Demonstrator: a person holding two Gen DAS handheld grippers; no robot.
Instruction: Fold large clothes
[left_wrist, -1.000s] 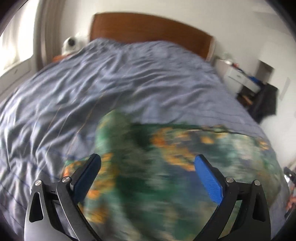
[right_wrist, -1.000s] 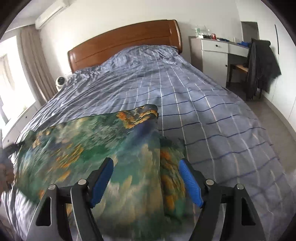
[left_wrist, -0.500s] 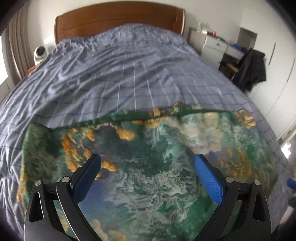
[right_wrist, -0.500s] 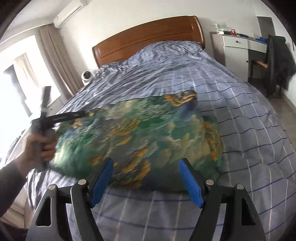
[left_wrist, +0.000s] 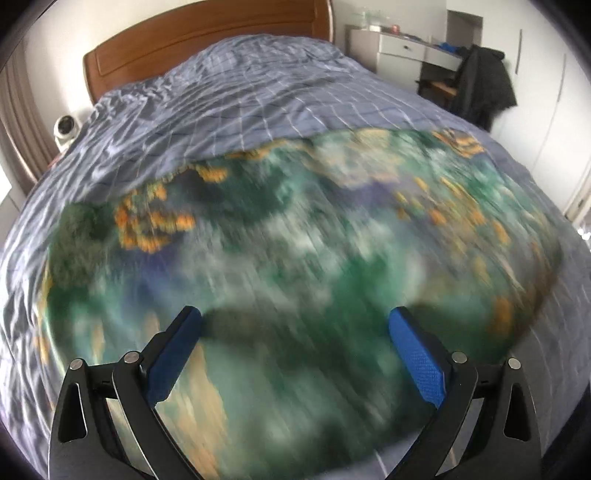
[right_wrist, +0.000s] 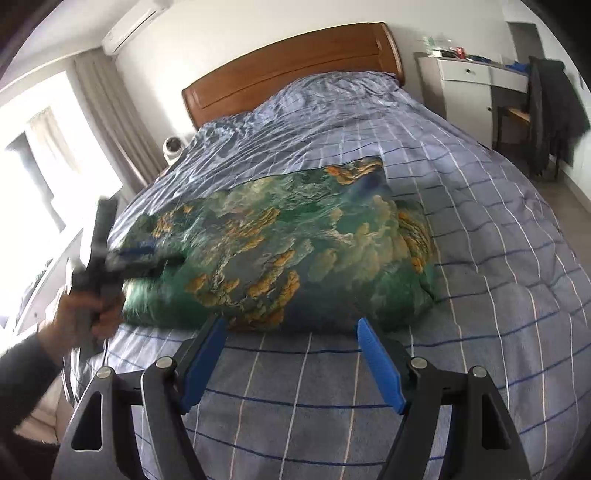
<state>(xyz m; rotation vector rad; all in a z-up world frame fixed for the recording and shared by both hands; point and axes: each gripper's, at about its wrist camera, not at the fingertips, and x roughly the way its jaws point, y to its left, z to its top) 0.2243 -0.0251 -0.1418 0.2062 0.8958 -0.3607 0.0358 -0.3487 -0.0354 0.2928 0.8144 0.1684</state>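
Observation:
A green garment (right_wrist: 295, 240) with orange and pale cloud print lies folded on the blue checked duvet (right_wrist: 480, 258). My right gripper (right_wrist: 291, 325) is open and empty, its fingertips just short of the garment's near edge, over bare duvet. In the left wrist view, which is blurred by motion, my left gripper (left_wrist: 295, 325) is open above the same garment (left_wrist: 295, 240), nothing pinched between its blue pads (left_wrist: 417, 362). The right wrist view shows that left gripper (right_wrist: 166, 260) at the garment's left edge, held by a hand (right_wrist: 92, 306).
A wooden headboard (right_wrist: 295, 66) closes the far end of the bed. A white desk (right_wrist: 469, 81) and a chair with a dark jacket (right_wrist: 554, 107) stand to the right. A small white device (right_wrist: 173, 146), curtains (right_wrist: 110, 122) and a bright window are on the left.
My right gripper has drawn back off the garment to the duvet in front of it. My left gripper has swung in lower over the garment's left part. Both stayed open.

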